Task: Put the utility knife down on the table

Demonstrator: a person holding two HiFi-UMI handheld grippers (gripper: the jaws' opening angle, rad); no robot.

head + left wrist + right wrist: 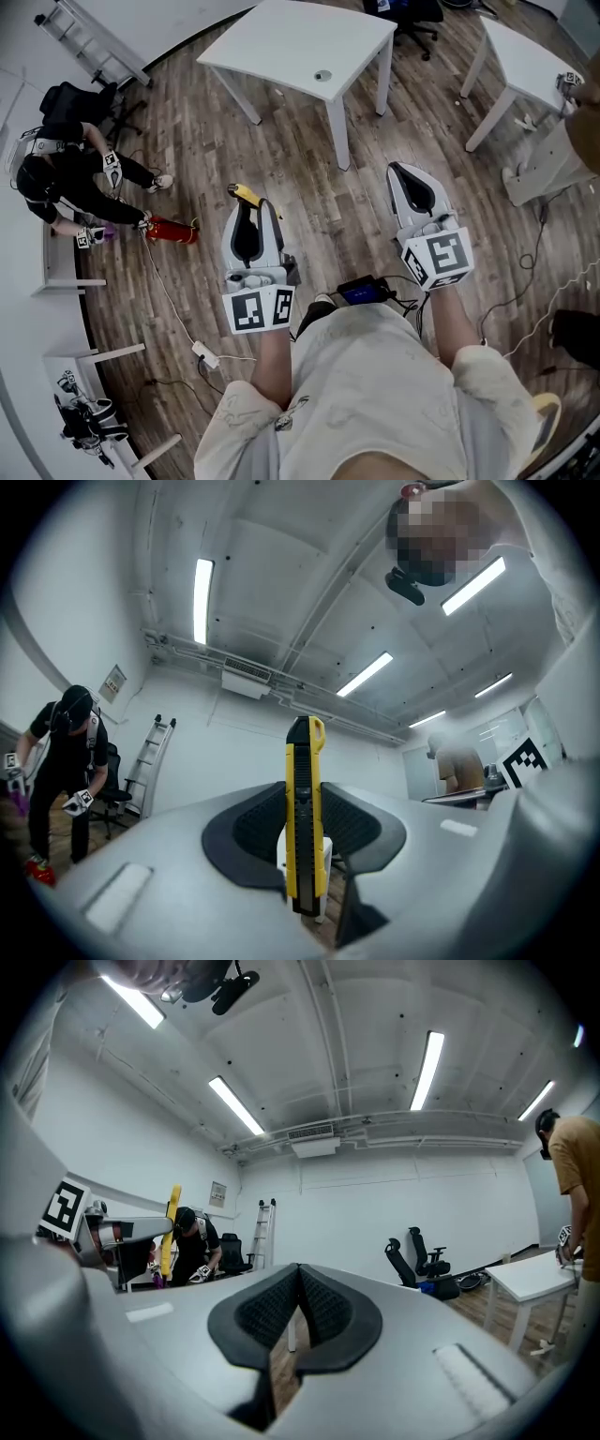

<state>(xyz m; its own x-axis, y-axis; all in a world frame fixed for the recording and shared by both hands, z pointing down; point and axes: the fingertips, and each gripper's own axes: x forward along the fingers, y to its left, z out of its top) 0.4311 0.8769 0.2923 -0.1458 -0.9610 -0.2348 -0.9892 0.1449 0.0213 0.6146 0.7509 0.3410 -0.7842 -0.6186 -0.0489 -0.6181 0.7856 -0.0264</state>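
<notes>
Nearest, the left gripper (249,208) is seen with its jaws clamped on the utility knife (302,808), which is pinched by its flat sides, its yellow end jutting past the jaw tips. The white table (300,47) is seen far ahead, well apart from the knife. At right, the right gripper (410,180) is carried with jaws pressed together, empty.
</notes>
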